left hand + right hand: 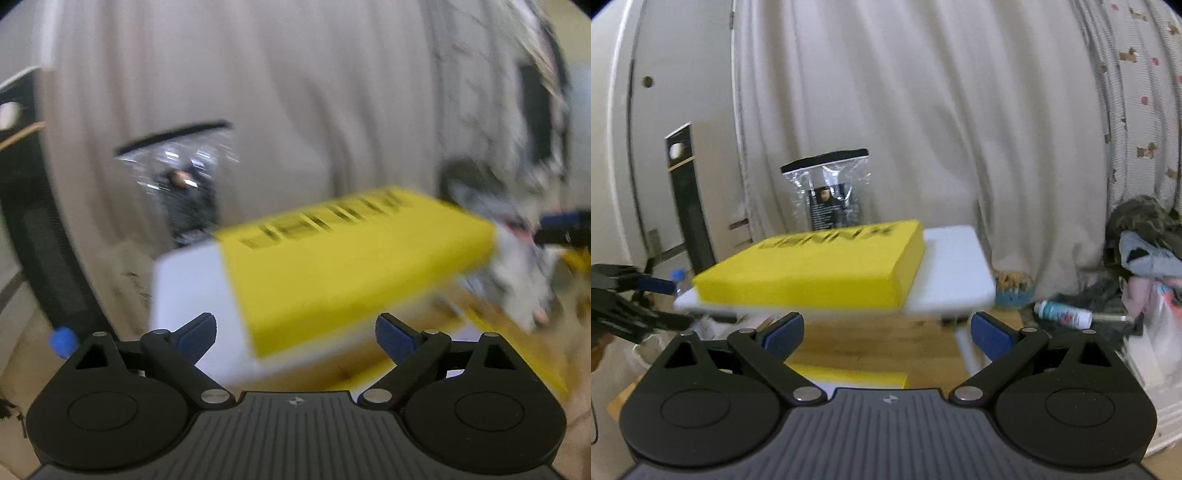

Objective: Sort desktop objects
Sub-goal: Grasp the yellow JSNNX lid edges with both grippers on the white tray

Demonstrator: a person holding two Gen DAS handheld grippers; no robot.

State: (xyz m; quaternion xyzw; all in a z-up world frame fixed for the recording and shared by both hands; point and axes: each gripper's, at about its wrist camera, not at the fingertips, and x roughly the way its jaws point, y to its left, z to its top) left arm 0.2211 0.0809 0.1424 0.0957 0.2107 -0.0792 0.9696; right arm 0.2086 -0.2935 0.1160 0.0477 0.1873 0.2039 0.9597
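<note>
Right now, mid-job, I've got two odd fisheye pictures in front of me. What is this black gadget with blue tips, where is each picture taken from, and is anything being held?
No robot here: a person carries a hand-held gripper in each hand, each with a camera looking along its two blue-tipped fingers. One picture is from the left hand-held gripper, blurred; the other from the right hand-held gripper. Both stand open and hold nothing. Ahead, a yellow box lies on a white box above a wooden table. Behind stand a clear bag and a curtain; a small bottle lies to the right.

Yellow box (pixel 812 266) on white board (pixel 956 273), blocking ahead.
</note>
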